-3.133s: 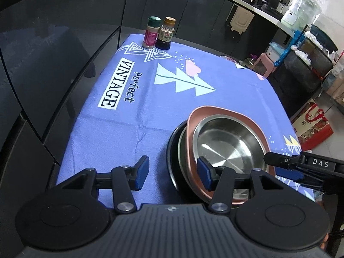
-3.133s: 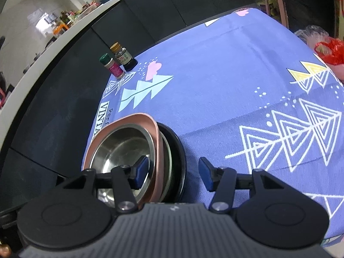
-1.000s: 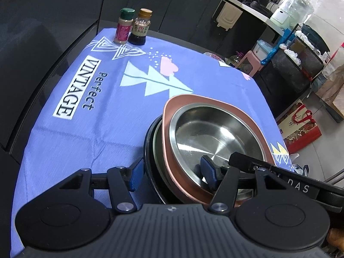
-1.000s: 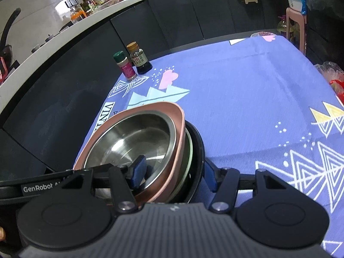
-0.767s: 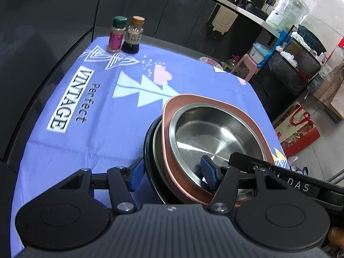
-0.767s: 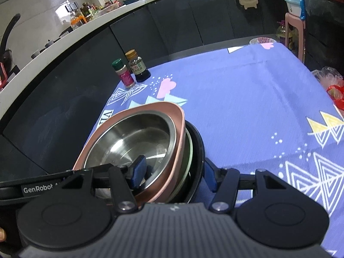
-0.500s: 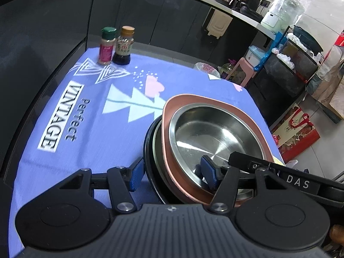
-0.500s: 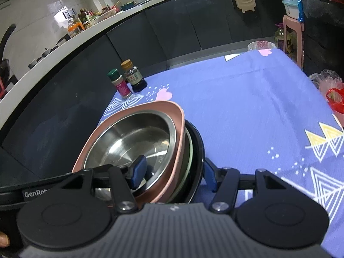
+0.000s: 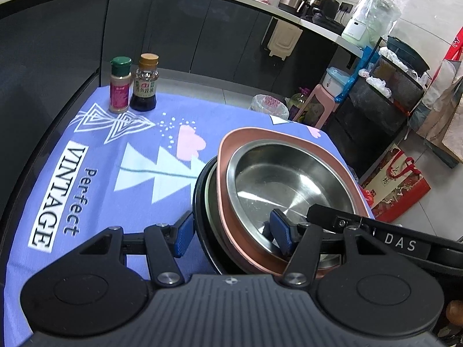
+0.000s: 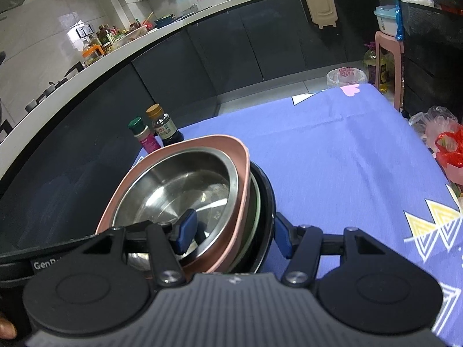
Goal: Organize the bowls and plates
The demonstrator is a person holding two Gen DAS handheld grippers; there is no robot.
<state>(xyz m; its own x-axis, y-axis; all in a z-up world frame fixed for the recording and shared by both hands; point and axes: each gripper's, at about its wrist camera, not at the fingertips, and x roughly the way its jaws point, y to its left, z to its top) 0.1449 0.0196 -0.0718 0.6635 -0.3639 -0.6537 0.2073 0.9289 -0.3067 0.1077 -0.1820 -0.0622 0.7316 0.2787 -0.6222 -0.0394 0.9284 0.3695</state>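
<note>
A stack of dishes is held up above the purple tablecloth. From the top it is a steel bowl, a pink square-ish plate, a greenish plate and a black plate. My left gripper is shut on the stack's near-left rim, one finger inside the steel bowl and one outside the black plate. My right gripper is shut on the opposite rim of the same stack in the same way. Each gripper's arm shows in the other's view.
Two small bottles, one green-capped and one brown-capped, stand at the table's far left corner. Dark cabinets run behind the table. A pink stool, bags and a rack stand on the floor to the right.
Both grippers closed on the stack's rims and raised it off the table; the tablecloth and bottles now sit lower and farther in both views.
</note>
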